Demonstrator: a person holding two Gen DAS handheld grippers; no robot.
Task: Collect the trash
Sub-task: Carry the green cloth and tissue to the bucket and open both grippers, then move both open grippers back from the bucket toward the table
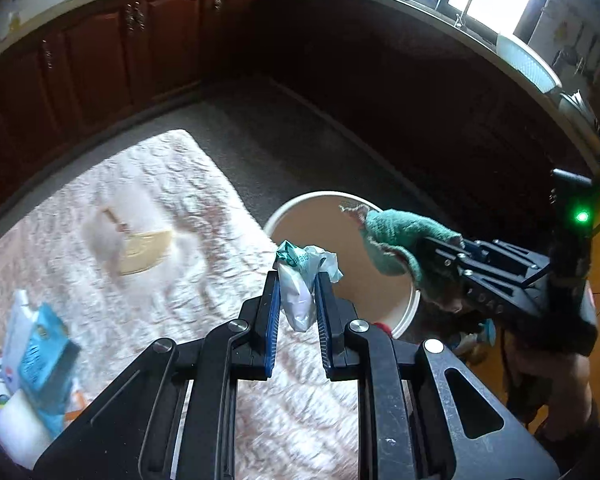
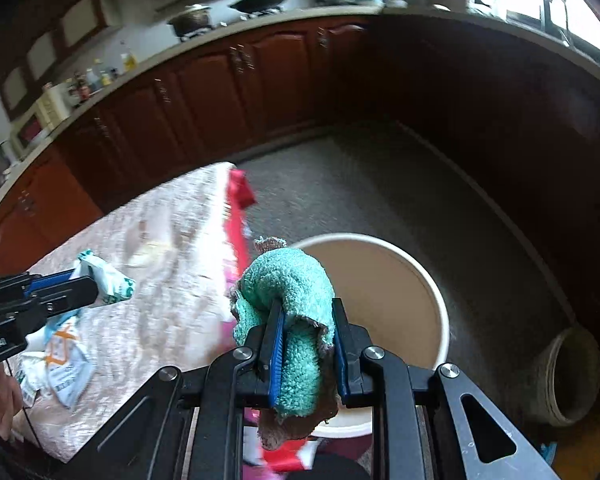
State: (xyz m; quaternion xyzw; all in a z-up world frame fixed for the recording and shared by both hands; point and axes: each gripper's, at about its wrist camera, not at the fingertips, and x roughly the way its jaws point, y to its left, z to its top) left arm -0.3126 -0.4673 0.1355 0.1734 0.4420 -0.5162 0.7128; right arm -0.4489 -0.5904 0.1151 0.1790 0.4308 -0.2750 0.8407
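Left hand-held gripper [image 1: 296, 280] is holding a wrapper [image 1: 300, 280] above the bed [image 1: 180, 208] edge; the bucket [image 1: 410, 312] is standing on the floor at its 2 o'clock. Right hand-held gripper [image 2: 308, 320] is holding a cloth [image 2: 296, 300] over the bucket's 9 o'clock rim. Cabinets [image 1: 140, 48] are standing behind.

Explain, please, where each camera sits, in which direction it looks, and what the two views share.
Left wrist: sits behind the left tool, looks forward and down over the quilted table cover; its blue fingers clamp a white-green wrapper; the right tool enters from the right.
Right wrist: sits behind the right tool, which clamps a green cloth above the white bucket; the left tool enters from the left.
Shared: bucket, cover, wrapper, cloth, dark red cabinets.
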